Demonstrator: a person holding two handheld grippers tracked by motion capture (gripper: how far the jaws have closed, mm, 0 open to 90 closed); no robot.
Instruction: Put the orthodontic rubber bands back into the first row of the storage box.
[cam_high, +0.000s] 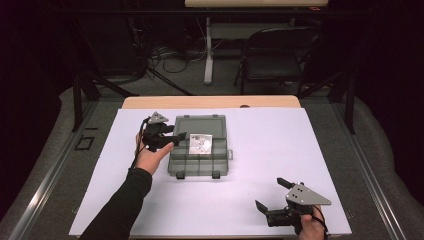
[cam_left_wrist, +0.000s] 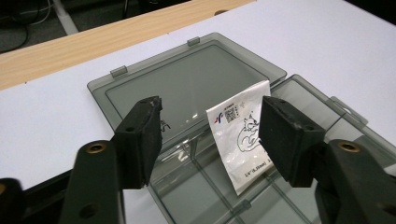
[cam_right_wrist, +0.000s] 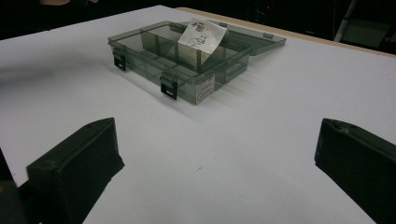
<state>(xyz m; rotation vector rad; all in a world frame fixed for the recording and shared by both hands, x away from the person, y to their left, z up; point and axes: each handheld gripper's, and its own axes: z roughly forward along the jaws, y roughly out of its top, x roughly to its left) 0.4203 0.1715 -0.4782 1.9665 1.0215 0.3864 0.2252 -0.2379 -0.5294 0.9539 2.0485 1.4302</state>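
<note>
A smoky clear compartment box (cam_high: 199, 164) lies open on the white table cover, its lid (cam_high: 200, 123) folded flat behind it. A white printed packet (cam_high: 200, 142) stands tilted in a rear compartment. In the left gripper view the packet (cam_left_wrist: 238, 133) leans just inside the right-hand jaw, partly hidden by it, with no pad pressing on it. My left gripper (cam_high: 179, 139) (cam_left_wrist: 212, 106) hovers open at the box's left rear corner. My right gripper (cam_high: 269, 192) (cam_right_wrist: 218, 128) rests open near the front right edge of the table with nothing between its jaws, far from the box (cam_right_wrist: 154, 58) and packet (cam_right_wrist: 201, 35).
The white cover (cam_high: 260, 150) spreads wide between the box and my right gripper. A wooden table edge (cam_high: 210, 102) runs along the back. A folding chair (cam_high: 275, 55) and cables stand on the floor beyond. Two black latches (cam_right_wrist: 168, 87) face the box's front.
</note>
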